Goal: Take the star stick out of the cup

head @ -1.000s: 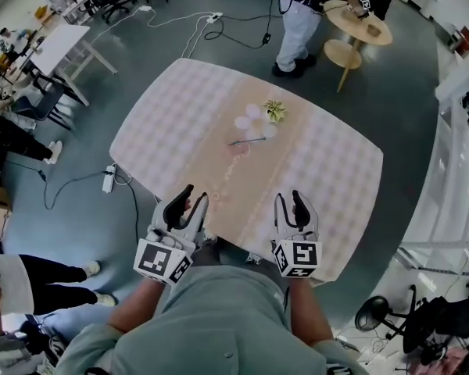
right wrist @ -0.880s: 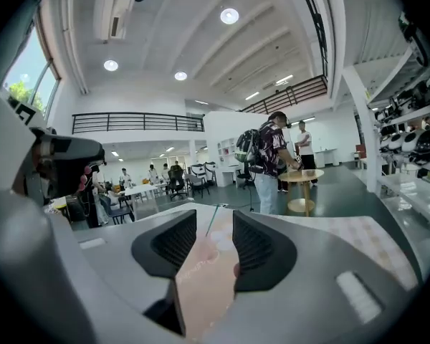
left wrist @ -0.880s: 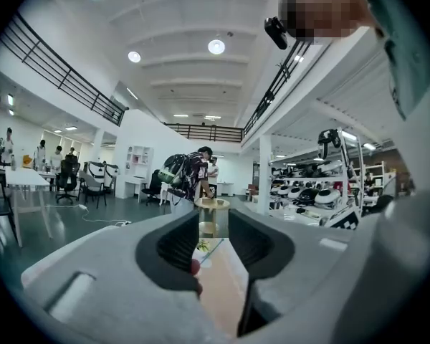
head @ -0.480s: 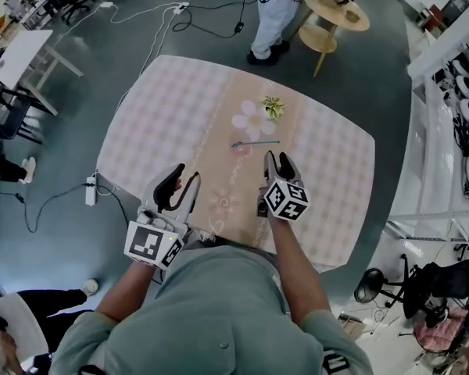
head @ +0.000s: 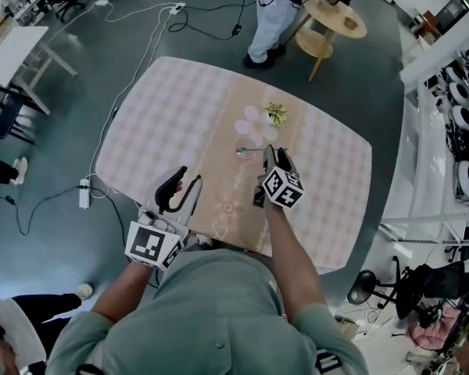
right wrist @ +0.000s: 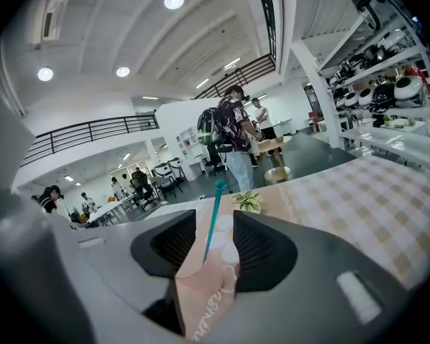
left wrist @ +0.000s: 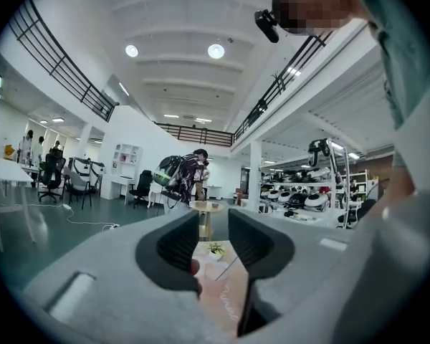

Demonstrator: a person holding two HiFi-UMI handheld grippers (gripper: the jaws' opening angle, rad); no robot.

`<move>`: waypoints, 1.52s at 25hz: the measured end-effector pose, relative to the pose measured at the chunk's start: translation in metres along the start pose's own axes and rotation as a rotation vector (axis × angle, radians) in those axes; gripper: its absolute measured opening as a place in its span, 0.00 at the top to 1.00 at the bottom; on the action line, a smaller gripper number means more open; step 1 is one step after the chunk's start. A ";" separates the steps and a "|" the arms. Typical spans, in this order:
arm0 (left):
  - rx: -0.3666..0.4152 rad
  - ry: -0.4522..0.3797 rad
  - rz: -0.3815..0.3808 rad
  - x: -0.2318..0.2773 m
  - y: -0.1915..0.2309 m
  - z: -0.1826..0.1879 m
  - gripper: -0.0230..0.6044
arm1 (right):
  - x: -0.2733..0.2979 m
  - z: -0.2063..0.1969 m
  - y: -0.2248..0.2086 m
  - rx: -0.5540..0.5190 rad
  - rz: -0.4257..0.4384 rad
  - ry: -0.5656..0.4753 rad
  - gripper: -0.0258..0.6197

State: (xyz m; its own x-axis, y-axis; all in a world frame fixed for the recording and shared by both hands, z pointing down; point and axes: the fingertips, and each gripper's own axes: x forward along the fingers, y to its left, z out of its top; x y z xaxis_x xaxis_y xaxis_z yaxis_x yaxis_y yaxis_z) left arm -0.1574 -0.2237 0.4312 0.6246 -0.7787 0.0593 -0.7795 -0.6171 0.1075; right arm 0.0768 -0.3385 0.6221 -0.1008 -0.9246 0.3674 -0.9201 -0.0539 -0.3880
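While your right gripper (head: 275,156) sits wide open, star stick (right wrist: 213,217) lined up between its jaws but unpinched, closing off-ctr could knock it sideways. Left gripper (head: 187,180) open, empty btw.

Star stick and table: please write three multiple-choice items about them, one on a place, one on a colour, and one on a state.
1. Where does the small plant stand?
A. On the floor
B. On the pink strip, beyond the star stick
C. On the round side table

2. What colour is the star stick?
A. Red
B. Teal
C. Yellow

3. How do the fingers of the right gripper stand?
A. Shut together
B. Clamped on the plant
C. Apart, pressing on nothing

Answers:
1 B: the head view shows the plant on the strip, past the stick.
2 B: the right gripper view shows the stick as teal.
3 C: that view shows a gap between the fingers, with the stick in it, untouched.
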 end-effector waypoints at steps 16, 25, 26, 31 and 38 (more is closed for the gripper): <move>-0.008 -0.006 0.082 -0.009 0.029 0.004 0.75 | 0.004 0.015 0.023 -0.096 0.008 -0.088 0.95; -0.007 -0.017 0.021 0.008 0.012 0.005 0.75 | -0.045 0.082 0.048 -0.137 0.104 -0.213 0.95; -0.009 -0.018 0.015 0.010 0.010 0.005 0.75 | -0.052 0.090 0.050 -0.145 0.113 -0.227 0.95; -0.016 -0.023 -0.008 0.017 0.002 0.004 0.75 | -0.083 0.127 0.062 -0.184 0.147 -0.279 0.95; -0.021 -0.028 -0.014 0.021 -0.003 0.004 0.75 | -0.114 0.157 0.075 -0.199 0.178 -0.326 0.95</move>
State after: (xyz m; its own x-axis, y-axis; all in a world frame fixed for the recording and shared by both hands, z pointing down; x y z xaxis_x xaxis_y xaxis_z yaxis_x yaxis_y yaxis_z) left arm -0.1427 -0.2386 0.4282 0.6340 -0.7727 0.0299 -0.7691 -0.6260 0.1288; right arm 0.0787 -0.2968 0.4184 -0.1694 -0.9855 0.0106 -0.9574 0.1620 -0.2391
